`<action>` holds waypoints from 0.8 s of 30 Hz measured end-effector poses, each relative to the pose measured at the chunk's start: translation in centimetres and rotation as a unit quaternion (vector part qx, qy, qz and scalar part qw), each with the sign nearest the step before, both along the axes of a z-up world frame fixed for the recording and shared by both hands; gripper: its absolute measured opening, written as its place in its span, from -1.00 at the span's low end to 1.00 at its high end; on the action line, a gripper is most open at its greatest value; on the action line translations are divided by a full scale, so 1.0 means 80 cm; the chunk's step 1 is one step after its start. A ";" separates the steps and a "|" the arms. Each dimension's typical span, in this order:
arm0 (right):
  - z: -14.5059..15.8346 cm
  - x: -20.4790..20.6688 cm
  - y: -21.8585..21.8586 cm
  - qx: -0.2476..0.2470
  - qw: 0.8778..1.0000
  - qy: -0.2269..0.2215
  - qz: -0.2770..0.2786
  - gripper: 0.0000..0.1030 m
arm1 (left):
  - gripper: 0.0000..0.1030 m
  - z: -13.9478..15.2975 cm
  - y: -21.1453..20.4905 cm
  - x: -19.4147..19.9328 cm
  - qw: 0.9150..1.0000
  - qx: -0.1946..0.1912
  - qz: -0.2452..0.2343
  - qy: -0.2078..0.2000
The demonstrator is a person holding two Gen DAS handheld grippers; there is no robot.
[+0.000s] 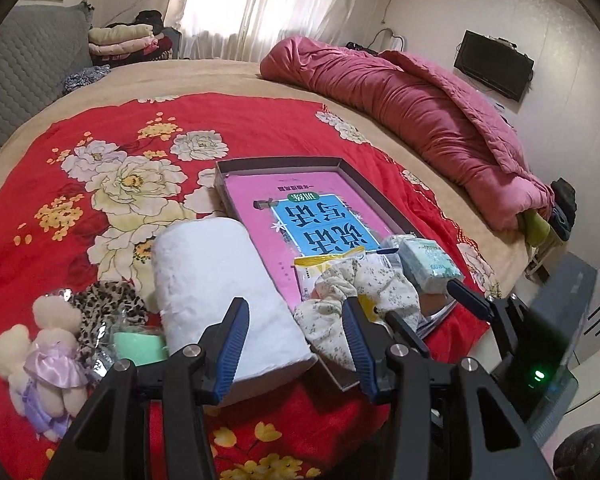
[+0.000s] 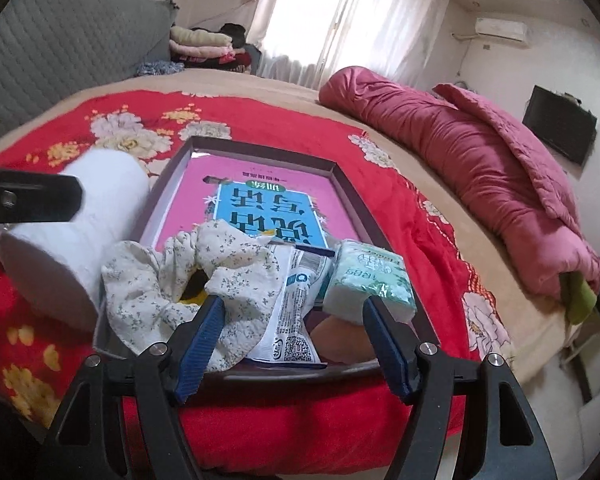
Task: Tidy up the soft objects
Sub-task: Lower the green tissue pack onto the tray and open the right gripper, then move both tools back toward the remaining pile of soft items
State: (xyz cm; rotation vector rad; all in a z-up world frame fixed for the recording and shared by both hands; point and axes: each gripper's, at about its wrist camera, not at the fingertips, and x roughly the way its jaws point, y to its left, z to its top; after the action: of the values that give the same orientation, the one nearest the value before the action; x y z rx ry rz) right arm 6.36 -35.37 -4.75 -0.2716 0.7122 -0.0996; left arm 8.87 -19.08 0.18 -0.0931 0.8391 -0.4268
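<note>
A dark shallow tray (image 1: 280, 162) (image 2: 260, 146), lined with a pink book cover, lies on the red flowered bedspread. At its near end sit a cream floral scrunchie (image 1: 384, 280) (image 2: 148, 292), a white sachet (image 2: 300, 280) and a green tissue pack (image 1: 428, 264) (image 2: 366, 280). A white paper roll (image 1: 220, 280) (image 2: 100, 208) lies just left of the tray. My left gripper (image 1: 294, 316) hovers open over the roll's near end and the tray corner. My right gripper (image 2: 292, 312) (image 1: 436, 310) stands open over the sachet, its pads touching nothing.
Left of the roll lie a leopard-print scrunchie (image 1: 104, 304), a pale green item (image 1: 138, 346) and two small teddy bears (image 1: 52, 344). A rolled pink quilt (image 1: 420, 120) runs along the bed's far right side. Folded clothes (image 1: 124, 40) are stacked by the grey headboard.
</note>
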 end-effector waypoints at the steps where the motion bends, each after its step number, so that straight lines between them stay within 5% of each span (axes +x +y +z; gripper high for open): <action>1: -0.002 0.004 0.001 -0.005 1.000 0.001 -0.001 0.42 | -0.03 0.001 0.001 -0.002 1.000 0.002 0.000 -0.002; 11: -0.007 0.020 0.001 -0.011 1.000 0.000 -0.007 0.42 | 0.06 0.010 0.010 -0.010 1.000 0.010 0.005 -0.014; 24: 0.036 0.000 -0.009 0.034 0.998 -0.036 -0.024 0.42 | 0.11 0.014 0.023 -0.019 1.000 0.012 0.012 -0.014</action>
State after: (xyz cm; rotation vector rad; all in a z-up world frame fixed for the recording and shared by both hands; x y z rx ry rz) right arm 6.33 -36.11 -1.85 -0.1849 0.6486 -0.1304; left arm 7.33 -17.25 1.27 -0.0743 0.8137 -0.3935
